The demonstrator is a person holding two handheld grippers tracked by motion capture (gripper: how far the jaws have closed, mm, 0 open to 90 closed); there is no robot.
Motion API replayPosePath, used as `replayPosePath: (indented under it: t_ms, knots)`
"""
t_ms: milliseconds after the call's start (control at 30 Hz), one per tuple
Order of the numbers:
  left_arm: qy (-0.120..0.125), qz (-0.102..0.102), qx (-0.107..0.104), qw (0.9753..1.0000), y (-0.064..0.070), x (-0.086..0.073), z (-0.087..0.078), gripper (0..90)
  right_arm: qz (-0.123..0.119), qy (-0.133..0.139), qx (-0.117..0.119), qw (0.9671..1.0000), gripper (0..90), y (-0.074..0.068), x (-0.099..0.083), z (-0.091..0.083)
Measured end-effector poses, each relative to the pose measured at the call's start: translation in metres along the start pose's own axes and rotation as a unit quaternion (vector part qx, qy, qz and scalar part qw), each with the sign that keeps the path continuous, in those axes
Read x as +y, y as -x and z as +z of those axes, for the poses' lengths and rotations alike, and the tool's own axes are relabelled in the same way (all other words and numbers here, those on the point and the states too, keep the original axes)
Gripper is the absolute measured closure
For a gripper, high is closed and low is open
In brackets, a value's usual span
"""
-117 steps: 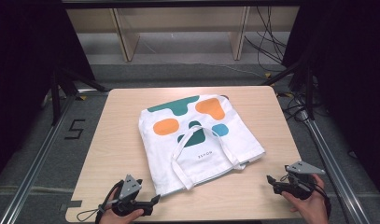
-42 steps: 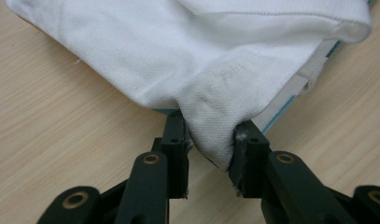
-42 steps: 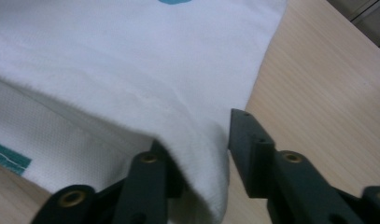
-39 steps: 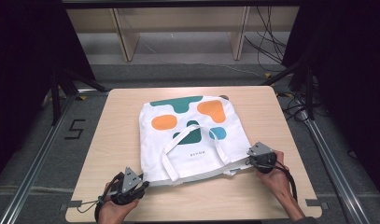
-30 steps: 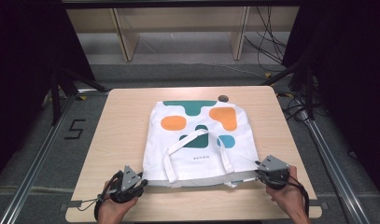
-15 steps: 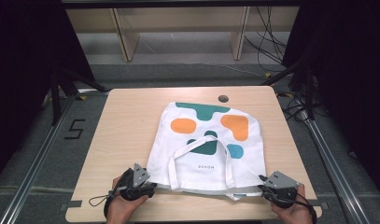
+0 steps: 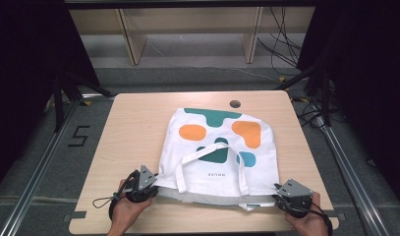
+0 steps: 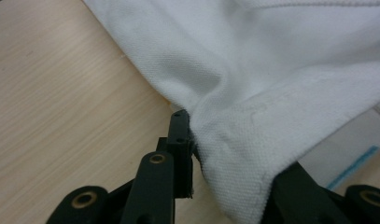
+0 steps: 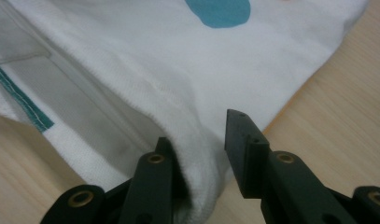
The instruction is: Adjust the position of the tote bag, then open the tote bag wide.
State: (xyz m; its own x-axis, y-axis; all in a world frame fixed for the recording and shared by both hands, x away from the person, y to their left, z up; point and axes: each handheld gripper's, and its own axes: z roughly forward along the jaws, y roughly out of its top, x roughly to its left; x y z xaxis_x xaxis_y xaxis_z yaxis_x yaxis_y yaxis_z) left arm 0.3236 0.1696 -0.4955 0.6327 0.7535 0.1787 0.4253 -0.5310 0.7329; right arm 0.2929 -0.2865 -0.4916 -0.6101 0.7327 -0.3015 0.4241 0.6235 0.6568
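A white cotton tote bag with teal and orange blotches (image 7: 219,147) lies flat in the middle of the light wooden table (image 7: 133,128), its open mouth and two straps toward the near edge. The left gripper (image 7: 149,180) pinches the near left corner of the mouth; in the left gripper view the cloth (image 8: 253,116) bunches between its narrow jaws. The right gripper (image 7: 281,192) sits at the near right corner, and in the right gripper view its jaws are a little apart with the hem folded over one of them, so the hold seems loose. To spread the bag well, I think both hands should pull evenly outward and low, keeping the hem straight and the straps free.
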Motion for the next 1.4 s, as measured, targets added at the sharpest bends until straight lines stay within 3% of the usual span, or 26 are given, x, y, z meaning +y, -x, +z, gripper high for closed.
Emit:
replayPosePath:
  t_ms: [167, 200, 267, 300, 333, 467, 700, 767, 900, 933, 967, 1067, 1100, 1133, 1267, 1300, 1400]
  knots:
    - [0.007, -0.004, -0.013, 0.9999, 0.005, -0.004, -0.003, 73.4, 0.002, -0.01, -0.016, 0.9998, 65.0, 0.002, 0.0, 0.006]
    - [0.008, 0.034, -0.011, 0.9993, 0.001, -0.002, -0.004, 73.4, -0.001, -0.014, -0.017, 0.9997, 64.9, 0.003, 0.001, 0.008]
    - [0.006, 0.034, -0.012, 0.9993, 0.001, -0.002, -0.003, 73.4, -0.007, -0.014, -0.019, 0.9997, 66.1, 0.003, 0.002, 0.011]
    - [0.012, 0.025, -0.013, 0.9995, 0.001, -0.002, -0.003, 73.3, -0.012, -0.01, -0.009, 0.9998, 75.2, 0.002, 0.005, 0.013]
    - [0.008, 0.03, -0.015, 0.9994, 0.0, -0.002, -0.003, 73.3, -0.015, -0.006, 0.0, 0.9999, 79.2, 0.004, 0.005, 0.013]
    - [0.018, 0.026, -0.014, 0.9994, 0.0, 0.0, -0.005, 73.3, -0.003, 0.016, 0.002, 0.9999, 81.2, 0.008, 0.005, 0.007]
    - [0.013, 0.032, -0.021, 0.9992, 0.0, 0.0, -0.007, 73.7, 0.023, 0.039, 0.002, 0.999, 81.2, 0.011, 0.005, 0.001]
    - [0.018, 0.024, -0.022, 0.9993, 0.001, 0.0, -0.009, 73.9, 0.023, 0.044, -0.001, 0.9988, 81.2, 0.011, 0.005, -0.001]
    - [0.043, 0.029, -0.015, 0.9985, 0.001, 0.003, -0.013, 74.8, 0.026, 0.055, -0.005, 0.9981, 81.2, 0.01, 0.007, -0.004]
    - [0.05, 0.034, -0.016, 0.998, 0.0, 0.005, -0.017, 75.1, 0.045, 0.066, -0.008, 0.9968, 81.3, 0.009, 0.008, -0.008]
    - [0.05, 0.034, -0.016, 0.998, 0.0, 0.005, -0.017, 75.2, 0.043, 0.081, -0.01, 0.9958, 81.3, 0.011, 0.01, -0.011]
    - [0.067, 0.006, -0.019, 0.9976, -0.002, 0.006, -0.021, 75.8, 0.038, 0.112, -0.026, 0.9927, 81.5, 0.012, 0.018, -0.021]
    - [0.072, 0.021, -0.017, 0.997, -0.005, 0.007, -0.023, 75.9, 0.038, 0.118, -0.029, 0.9918, 81.5, 0.012, 0.02, -0.022]
    - [0.085, 0.007, -0.018, 0.9962, -0.004, 0.009, -0.024, 75.9, 0.039, 0.119, -0.028, 0.9917, 81.6, 0.013, 0.022, -0.024]
    - [0.102, 0.009, -0.018, 0.9946, -0.006, 0.017, -0.03, 76.8, 0.043, 0.125, -0.025, 0.9909, 81.6, 0.017, 0.026, -0.024]
    - [0.107, -0.001, -0.02, 0.994, -0.006, 0.019, -0.031, 77.2, 0.059, 0.125, -0.022, 0.9901, 81.7, 0.017, 0.027, -0.026]
    - [0.12, 0.006, -0.022, 0.9925, -0.01, 0.029, -0.037, 78.2, 0.053, 0.143, -0.027, 0.9879, 81.7, 0.027, 0.033, -0.032]
